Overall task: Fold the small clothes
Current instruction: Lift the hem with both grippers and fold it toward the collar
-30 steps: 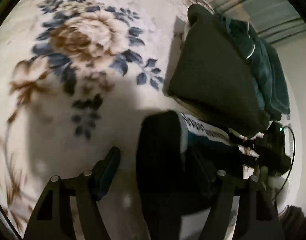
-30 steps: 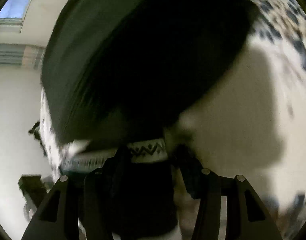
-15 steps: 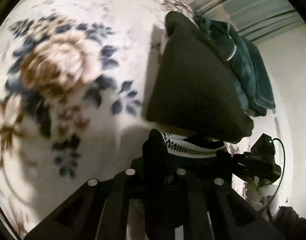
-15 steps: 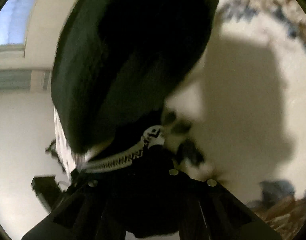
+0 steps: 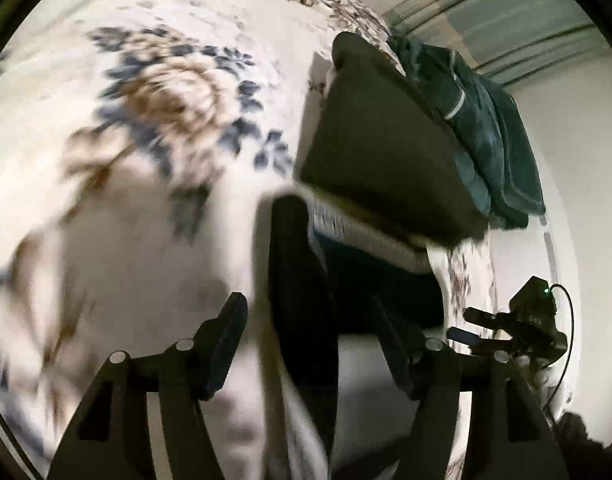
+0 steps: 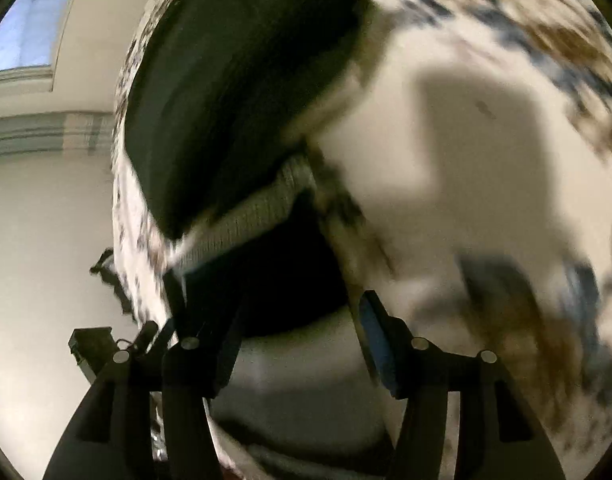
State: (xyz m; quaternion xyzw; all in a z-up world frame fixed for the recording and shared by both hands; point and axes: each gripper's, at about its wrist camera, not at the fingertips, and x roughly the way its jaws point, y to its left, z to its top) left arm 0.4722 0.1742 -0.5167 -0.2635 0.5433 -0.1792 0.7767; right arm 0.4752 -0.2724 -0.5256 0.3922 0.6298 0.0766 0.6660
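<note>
Left gripper [image 5: 309, 340]: jaws parted, just been opening, dark garment [image 5: 302, 280] lying between them, not pinched. Right gripper [image 6: 298, 332]: likewise spread, just opened, over the same garment's far end. Garment lies on the floral bedspread [image 5: 126, 120], patterned waistband [image 5: 365, 236] pointing away from both grippers, long axis across them. Beyond it, touching: a dark folded stack [image 5: 381, 148], teal clothing [image 5: 485, 140] behind

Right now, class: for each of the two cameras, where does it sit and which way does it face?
Left wrist: sits on the left gripper, tilted down at the floral bed cover; own two fingers show, plus the right gripper.
Right wrist: sits on the right gripper, tilted down; own fingers show.
Shared: the dark garment with patterned band, a folded pile.
</note>
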